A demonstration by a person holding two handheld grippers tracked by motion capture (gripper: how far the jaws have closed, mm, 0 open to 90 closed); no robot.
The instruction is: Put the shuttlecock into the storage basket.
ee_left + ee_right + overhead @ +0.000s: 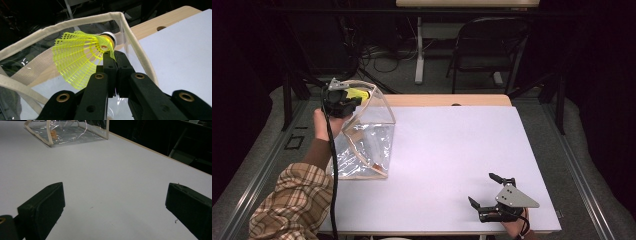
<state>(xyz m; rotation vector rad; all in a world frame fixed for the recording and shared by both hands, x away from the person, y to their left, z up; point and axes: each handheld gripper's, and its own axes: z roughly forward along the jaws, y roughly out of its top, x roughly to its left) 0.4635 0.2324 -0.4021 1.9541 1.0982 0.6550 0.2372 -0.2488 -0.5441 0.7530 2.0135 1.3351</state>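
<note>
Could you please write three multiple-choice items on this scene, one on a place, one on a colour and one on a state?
1. Where is the shuttlecock?
A. Flat on the white table
B. At the open top of the clear bag, in the left gripper
C. On the chair behind the table

2. What colour is the shuttlecock's skirt?
A. Yellow
B. Red
C. Blue

3. How do the right gripper's jaws stand?
A. Shut on the bag
B. Shut on the shuttlecock
C. Open, with nothing between them

Answers:
1 B: the left gripper pinches it just over the clear bag's cloth rim.
2 A: the left gripper view shows a bright yellow mesh skirt.
3 C: the right gripper shows its jaws wide apart over the bare table.
</note>
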